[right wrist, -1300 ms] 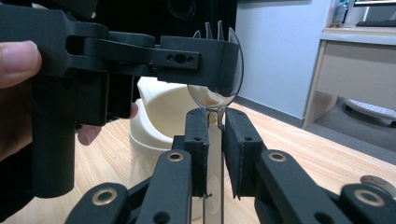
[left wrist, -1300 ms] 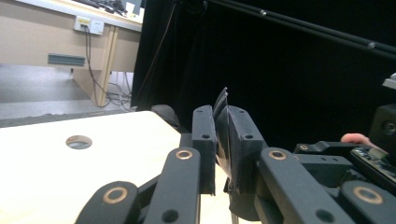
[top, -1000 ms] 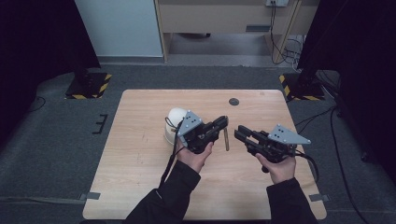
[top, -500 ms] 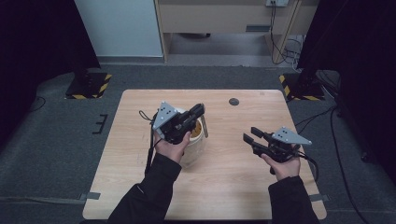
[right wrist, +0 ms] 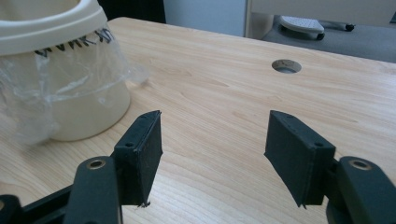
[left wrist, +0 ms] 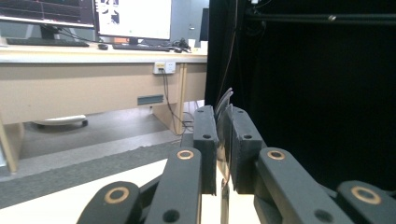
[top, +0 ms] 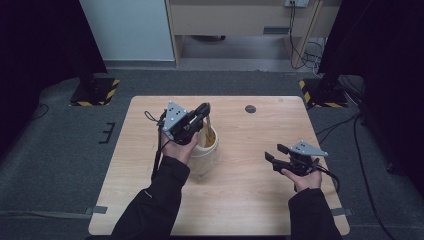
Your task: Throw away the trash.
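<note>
1. Two black jaws of the left gripper (top: 203,111) press together on a thin dark rod-like item (left wrist: 224,105), whose tip sticks up between them in the left gripper view.
2. Held above the cream container's (top: 206,150) open mouth, that gripper sits in the left hand (top: 178,148).
3. Jaws of the right gripper (top: 272,154) stand wide apart with nothing between them, low over the wooden table (top: 250,200).
4. Clear plastic film (right wrist: 56,88) wraps the container, which stands near the table's middle, well apart from the right gripper.
5. Far across the tabletop lies a round cable hole (top: 250,109).
</note>
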`<action>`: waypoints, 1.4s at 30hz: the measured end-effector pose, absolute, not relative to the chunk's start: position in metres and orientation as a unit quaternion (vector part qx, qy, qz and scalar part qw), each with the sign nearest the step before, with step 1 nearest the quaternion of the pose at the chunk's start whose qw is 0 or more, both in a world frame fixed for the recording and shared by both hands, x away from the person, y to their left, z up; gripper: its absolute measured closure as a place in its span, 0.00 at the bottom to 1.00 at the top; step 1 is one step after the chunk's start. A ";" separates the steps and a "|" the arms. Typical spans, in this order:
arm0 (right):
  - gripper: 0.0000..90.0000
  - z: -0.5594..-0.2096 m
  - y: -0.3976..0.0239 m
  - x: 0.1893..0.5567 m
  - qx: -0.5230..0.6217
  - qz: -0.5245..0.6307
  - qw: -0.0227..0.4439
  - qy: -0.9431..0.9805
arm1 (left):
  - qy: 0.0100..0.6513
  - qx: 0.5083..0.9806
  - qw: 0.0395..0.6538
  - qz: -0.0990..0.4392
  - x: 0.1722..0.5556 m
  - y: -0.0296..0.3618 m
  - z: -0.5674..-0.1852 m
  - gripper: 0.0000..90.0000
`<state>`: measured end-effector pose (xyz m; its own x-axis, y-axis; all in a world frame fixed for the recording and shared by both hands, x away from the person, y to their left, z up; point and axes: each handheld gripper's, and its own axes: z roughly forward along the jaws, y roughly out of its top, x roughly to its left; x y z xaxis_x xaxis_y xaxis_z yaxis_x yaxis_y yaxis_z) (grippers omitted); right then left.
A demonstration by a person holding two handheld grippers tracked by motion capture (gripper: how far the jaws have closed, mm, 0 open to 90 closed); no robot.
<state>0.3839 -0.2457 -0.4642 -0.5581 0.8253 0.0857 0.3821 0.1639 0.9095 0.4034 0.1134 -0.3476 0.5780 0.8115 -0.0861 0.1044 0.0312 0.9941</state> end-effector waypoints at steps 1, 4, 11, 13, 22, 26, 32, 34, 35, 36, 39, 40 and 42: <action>0.41 -0.464 -0.246 0.384 0.414 0.497 0.223 0.730 | 0.361 0.635 0.621 0.285 0.403 0.113 -0.348 0.92; 0.40 -0.466 -0.246 0.384 0.413 0.493 0.222 0.733 | 0.358 0.645 0.610 0.289 0.407 0.112 -0.354 0.92; 0.40 -0.467 -0.244 0.385 0.409 0.490 0.222 0.737 | 0.367 0.657 0.597 0.278 0.412 0.111 -0.367 0.85; 0.40 -0.467 -0.244 0.385 0.409 0.490 0.222 0.737 | 0.368 0.661 0.594 0.273 0.413 0.113 -0.369 0.83; 0.38 -0.467 -0.249 0.385 0.417 0.486 0.225 0.734 | 0.362 0.641 0.617 0.278 0.397 0.139 -0.367 0.67; 0.35 -0.469 -0.255 0.385 0.431 0.479 0.226 0.730 | 0.359 0.639 0.617 0.285 0.381 0.161 -0.368 0.59; 0.31 -0.472 -0.263 0.386 0.449 0.470 0.230 0.724 | 0.363 0.651 0.597 0.297 0.354 0.203 -0.383 0.44; 0.30 -0.473 -0.264 0.386 0.452 0.468 0.230 0.724 | 0.375 0.665 0.573 0.297 0.344 0.224 -0.401 0.38; 0.30 -0.473 -0.264 0.386 0.452 0.468 0.230 0.724 | 0.375 0.665 0.573 0.297 0.344 0.224 -0.401 0.36; 0.28 -0.474 -0.265 0.386 0.453 0.466 0.230 0.724 | 0.380 0.671 0.564 0.296 0.341 0.231 -0.409 0.36; 0.25 -0.476 -0.267 0.387 0.458 0.459 0.230 0.725 | 0.400 0.690 0.532 0.283 0.337 0.248 -0.436 0.29; 0.24 -0.477 -0.268 0.388 0.461 0.456 0.228 0.726 | 0.409 0.702 0.513 0.278 0.337 0.253 -0.445 0.29; 0.23 -0.478 -0.269 0.388 0.463 0.452 0.226 0.728 | 0.433 0.724 0.474 0.253 0.339 0.261 -0.463 0.25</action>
<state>0.3885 -0.2693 -0.4780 -0.4692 0.8786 0.0891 0.4702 0.1632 0.8673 0.3385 0.2605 -0.4630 0.4981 0.8660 -0.0444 0.3865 -0.1758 0.9054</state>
